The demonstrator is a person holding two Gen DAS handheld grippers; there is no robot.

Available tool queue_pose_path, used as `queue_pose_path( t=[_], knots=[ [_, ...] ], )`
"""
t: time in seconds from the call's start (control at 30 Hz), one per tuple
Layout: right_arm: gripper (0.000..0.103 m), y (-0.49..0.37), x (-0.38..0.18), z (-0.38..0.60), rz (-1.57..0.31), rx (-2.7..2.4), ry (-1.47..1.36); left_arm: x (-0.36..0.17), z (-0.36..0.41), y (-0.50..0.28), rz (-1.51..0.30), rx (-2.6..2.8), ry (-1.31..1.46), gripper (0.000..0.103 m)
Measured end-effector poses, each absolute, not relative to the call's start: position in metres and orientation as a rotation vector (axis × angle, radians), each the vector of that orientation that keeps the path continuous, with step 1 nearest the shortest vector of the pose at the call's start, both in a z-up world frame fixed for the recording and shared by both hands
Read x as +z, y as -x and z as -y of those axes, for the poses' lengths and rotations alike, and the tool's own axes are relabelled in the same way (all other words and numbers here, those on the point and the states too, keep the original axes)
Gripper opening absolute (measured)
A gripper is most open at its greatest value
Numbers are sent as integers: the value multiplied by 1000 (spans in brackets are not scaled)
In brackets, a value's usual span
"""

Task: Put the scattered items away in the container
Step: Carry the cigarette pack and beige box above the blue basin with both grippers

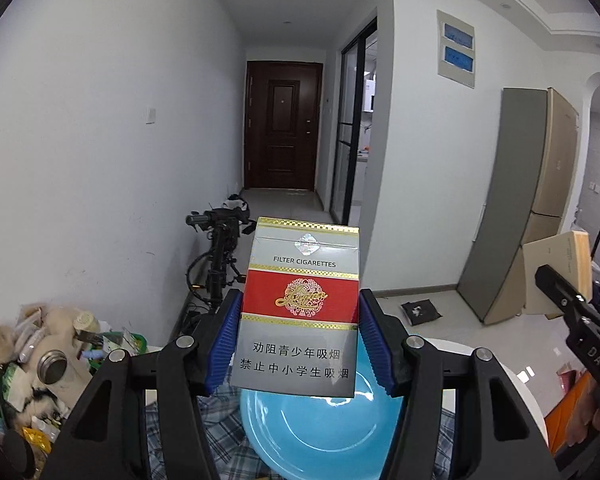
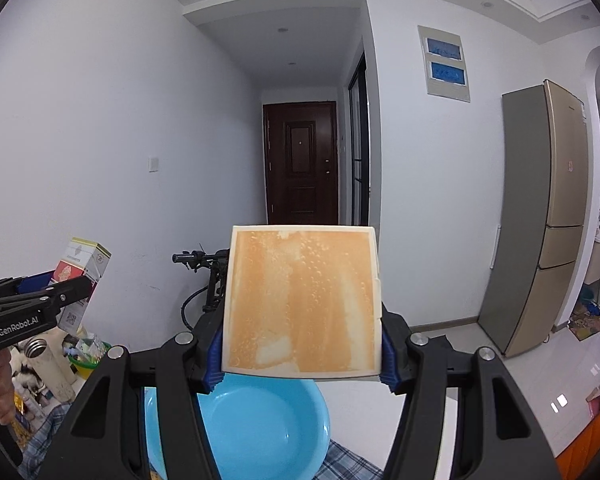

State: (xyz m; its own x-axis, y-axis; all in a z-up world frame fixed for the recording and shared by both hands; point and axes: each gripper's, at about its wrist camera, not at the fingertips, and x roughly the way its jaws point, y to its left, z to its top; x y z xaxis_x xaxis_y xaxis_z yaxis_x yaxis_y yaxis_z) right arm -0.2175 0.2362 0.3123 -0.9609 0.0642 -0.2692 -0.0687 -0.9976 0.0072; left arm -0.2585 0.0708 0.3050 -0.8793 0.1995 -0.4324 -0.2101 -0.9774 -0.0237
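A cigarette pack [image 1: 298,308] is gripped in the left claw [image 1: 300,340] and an orange box [image 2: 302,300] in the right claw [image 2: 302,344], both held above the empty blue basin [image 2: 260,432]. A clutter pile [image 1: 40,360] left of the basin remains to be tidied.

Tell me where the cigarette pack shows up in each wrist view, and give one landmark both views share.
Left wrist: cigarette pack at centre, upright, clamped in the left hand-held gripper.
Right wrist: same pack at the left edge, seen side-on.
Shared landmark: dark brown door down the hallway.
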Motion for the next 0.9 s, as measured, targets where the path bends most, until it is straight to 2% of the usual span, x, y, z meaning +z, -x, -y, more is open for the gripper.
queue_pose_path(
  t=[0.3,0.5,0.73,0.9],
  knots=[
    [57,237,372,-234,5,3046,463,356,-83,268,-109,2903,631,60],
    [57,247,399,-243,-4,3055,610,388,-85,263,-132,2889,677,60],
    [57,265,394,-246,76,3004,884,395,-100,282,-195,2792,918,60],
    [57,282,371,-252,78,2965,1172,373,-124,295,-399,2783,1051,60]
  ],
)
